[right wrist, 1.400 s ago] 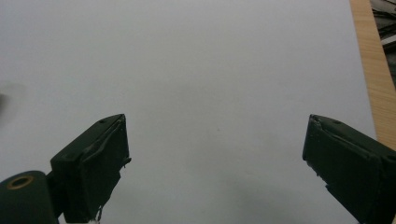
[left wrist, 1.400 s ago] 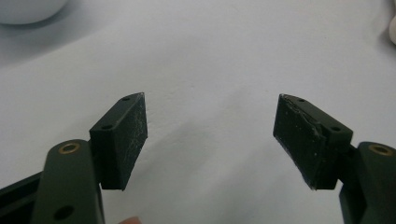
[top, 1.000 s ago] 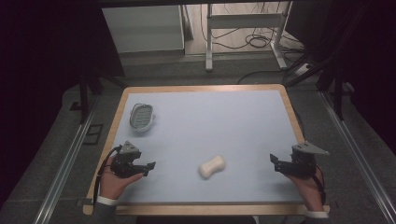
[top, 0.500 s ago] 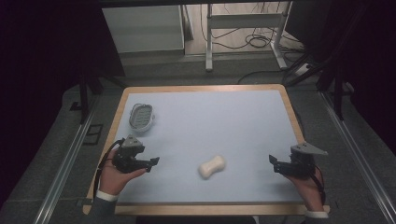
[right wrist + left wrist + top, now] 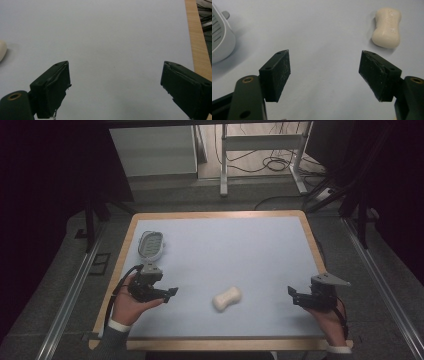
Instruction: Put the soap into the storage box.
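While both hands rest low at the near edge of the desk [image 5: 220, 245], the left gripper [image 5: 167, 293] sits at the near left with its jaws spread wide and nothing between them, and the right gripper [image 5: 295, 296] waits at the near right, equally released and empty. Between them, a little nearer the left one, the bar of soap [image 5: 227, 298] lies flat on the pale blue surface, slightly angled; in the left gripper view it shows ahead and to the right of the jaws [image 5: 387, 28], well apart from them. Farther off at the far left stands the white soap dish [image 5: 151, 244], empty as far as can be told. The step in hand looks like a reach for the soap with the left gripper, probably to carry it to the dish. Doing it well means swinging the jaws right until the bar is centred between them, closing across its narrow waist, and pressing gently, since soap can slip.
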The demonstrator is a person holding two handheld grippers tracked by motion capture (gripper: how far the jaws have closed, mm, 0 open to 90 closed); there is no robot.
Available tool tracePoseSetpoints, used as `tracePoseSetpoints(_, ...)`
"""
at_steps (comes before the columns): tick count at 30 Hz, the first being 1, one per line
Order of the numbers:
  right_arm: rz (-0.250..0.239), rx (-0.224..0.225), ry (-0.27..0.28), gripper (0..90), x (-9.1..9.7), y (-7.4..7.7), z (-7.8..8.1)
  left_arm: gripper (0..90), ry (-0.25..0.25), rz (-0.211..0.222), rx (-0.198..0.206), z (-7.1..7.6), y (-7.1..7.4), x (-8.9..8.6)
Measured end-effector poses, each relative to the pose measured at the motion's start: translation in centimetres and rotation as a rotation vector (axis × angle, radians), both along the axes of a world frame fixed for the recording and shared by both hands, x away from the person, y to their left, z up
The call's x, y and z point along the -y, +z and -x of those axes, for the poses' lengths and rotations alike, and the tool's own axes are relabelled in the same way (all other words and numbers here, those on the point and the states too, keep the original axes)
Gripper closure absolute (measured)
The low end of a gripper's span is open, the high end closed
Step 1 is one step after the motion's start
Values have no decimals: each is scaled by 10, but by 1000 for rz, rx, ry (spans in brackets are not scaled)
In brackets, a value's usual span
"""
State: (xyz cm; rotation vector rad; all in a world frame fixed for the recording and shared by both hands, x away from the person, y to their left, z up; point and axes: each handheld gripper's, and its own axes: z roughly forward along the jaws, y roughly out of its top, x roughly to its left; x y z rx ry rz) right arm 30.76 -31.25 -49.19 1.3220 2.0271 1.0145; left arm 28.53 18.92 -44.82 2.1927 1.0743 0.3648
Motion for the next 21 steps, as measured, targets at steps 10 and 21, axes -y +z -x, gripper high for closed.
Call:
tracePoseSetpoints(10,6,0,-4,86,0,-1,-1,252,-37,-16,-19,-3,-2,18)
tracePoseSetpoints(21,14,-3,-1,86,-1,-2,-1,252,-98,-35,-12,-7,2,47)
